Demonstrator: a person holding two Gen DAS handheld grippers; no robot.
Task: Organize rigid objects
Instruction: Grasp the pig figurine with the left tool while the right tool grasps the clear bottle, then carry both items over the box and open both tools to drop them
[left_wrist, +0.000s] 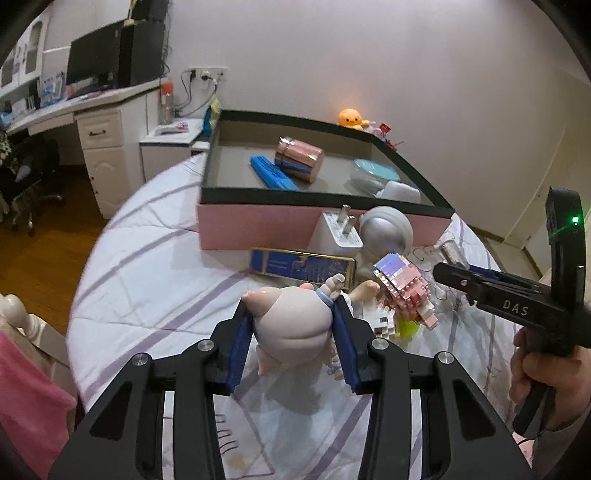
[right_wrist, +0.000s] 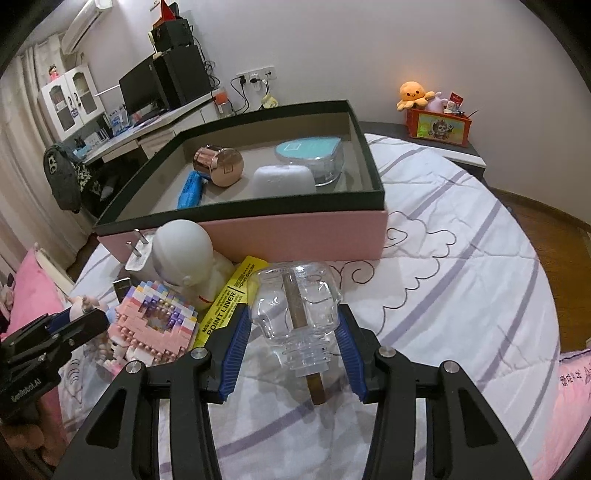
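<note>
Left wrist view: the left gripper (left_wrist: 291, 325) is closed on a pale pink doll figure (left_wrist: 295, 332), its blue fingers (left_wrist: 240, 343) pressing the figure's rounded body from both sides above the striped bedsheet (left_wrist: 155, 295). The landmark is the pink box (left_wrist: 258, 225) with its dark rim, lying open on the bed. Inside the box are a rose-gold cylinder (left_wrist: 299, 160), a blue tube (left_wrist: 273, 172) touching it, a clear case with a teal lid (left_wrist: 375, 173) and a white case (left_wrist: 400, 192). Just in front of the box stand a white plug adapter (left_wrist: 341, 232) and a white astronaut figure (left_wrist: 386, 230). A blue and gold carton (left_wrist: 303, 266) lies nearer the camera, and a pink brick model (left_wrist: 406, 288) sits beside it. The right gripper (left_wrist: 448, 275) shows at the right edge, reaching toward a clear object that is hard to make out here.

Right wrist view: the right gripper (right_wrist: 293, 332) has its blue fingers (right_wrist: 236, 347) against the sides of a clear skull-shaped bottle (right_wrist: 295, 302) with a brown stick inside; it appears to hold it. The bottle lies on the bedsheet (right_wrist: 461, 295) in front of the pink box (right_wrist: 295, 236). Left of the bottle lie a yellow marker pack (right_wrist: 231, 302), the astronaut figure (right_wrist: 184, 258) and the pink brick model (right_wrist: 155, 317). The left gripper (right_wrist: 79, 317) enters at the left edge, a doll hand visible at its tip.
</note>
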